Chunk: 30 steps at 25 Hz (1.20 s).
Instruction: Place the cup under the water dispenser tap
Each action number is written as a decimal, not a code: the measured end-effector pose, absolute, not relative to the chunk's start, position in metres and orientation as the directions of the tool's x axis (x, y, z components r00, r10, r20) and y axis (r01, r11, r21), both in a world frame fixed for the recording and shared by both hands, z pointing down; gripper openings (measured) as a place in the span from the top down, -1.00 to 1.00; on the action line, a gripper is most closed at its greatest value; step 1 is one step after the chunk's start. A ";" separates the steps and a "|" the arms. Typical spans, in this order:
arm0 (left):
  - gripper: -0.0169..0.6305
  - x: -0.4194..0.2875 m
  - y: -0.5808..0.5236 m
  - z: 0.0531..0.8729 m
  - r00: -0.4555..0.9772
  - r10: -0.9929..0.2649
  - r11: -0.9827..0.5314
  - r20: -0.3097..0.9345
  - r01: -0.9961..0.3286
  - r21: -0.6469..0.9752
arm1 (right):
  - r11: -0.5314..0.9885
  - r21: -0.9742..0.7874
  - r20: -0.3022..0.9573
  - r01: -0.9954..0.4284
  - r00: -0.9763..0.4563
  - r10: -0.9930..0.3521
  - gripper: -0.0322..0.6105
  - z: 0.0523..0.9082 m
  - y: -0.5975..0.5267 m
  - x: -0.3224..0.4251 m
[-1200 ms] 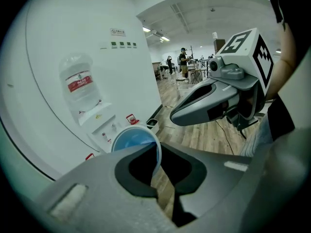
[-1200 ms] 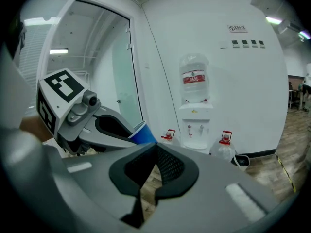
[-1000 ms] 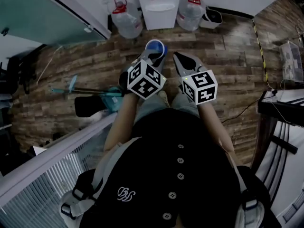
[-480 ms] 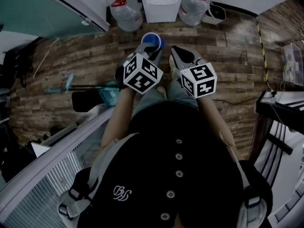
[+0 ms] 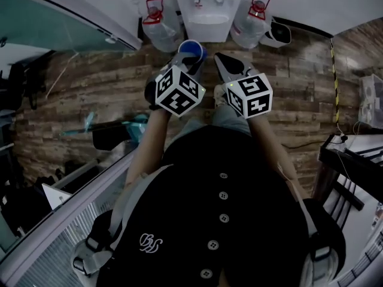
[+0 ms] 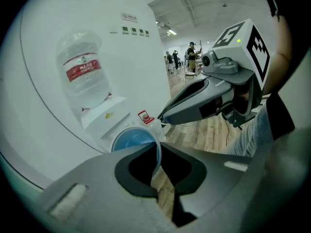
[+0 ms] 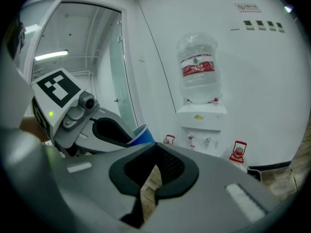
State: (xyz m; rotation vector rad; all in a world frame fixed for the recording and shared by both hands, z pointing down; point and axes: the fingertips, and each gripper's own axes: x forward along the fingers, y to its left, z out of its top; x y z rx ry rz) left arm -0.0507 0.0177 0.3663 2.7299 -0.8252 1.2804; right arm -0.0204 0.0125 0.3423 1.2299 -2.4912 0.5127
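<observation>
1. The thin-walled blue disposable cup [image 5: 192, 48] hangs above the floor, just short of the white water dispenser [image 5: 204, 8].
2. The left hand-held gripper [image 5: 186, 63] is closed on its rim wall; the right hand-held gripper [image 5: 224, 66] is closed and empty.
3. The cup is probably light and crushable, so a gentle pinch at the rim suits it.

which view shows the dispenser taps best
The right gripper view: the water dispenser faces the camera, both taps visible. The head view shows it steeply from above; in the left gripper view the blue cup covers the taps.
</observation>
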 end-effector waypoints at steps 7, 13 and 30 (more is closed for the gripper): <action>0.89 -0.026 -0.039 0.368 0.515 -0.459 -0.853 0.724 -0.484 -0.196 | 0.589 -0.174 0.444 -0.789 -0.597 -0.668 0.90 0.344 -0.045 0.003; 0.89 -0.006 -0.078 0.372 0.507 -0.465 -0.844 0.726 -0.503 -0.189 | 0.609 -0.166 0.456 -0.776 -0.608 -0.650 0.90 0.346 -0.086 0.021; 0.89 0.001 -0.110 0.391 0.448 -0.476 -0.802 0.757 -0.574 -0.165 | 0.661 -0.186 0.461 -0.726 -0.659 -0.594 0.90 0.359 -0.128 0.038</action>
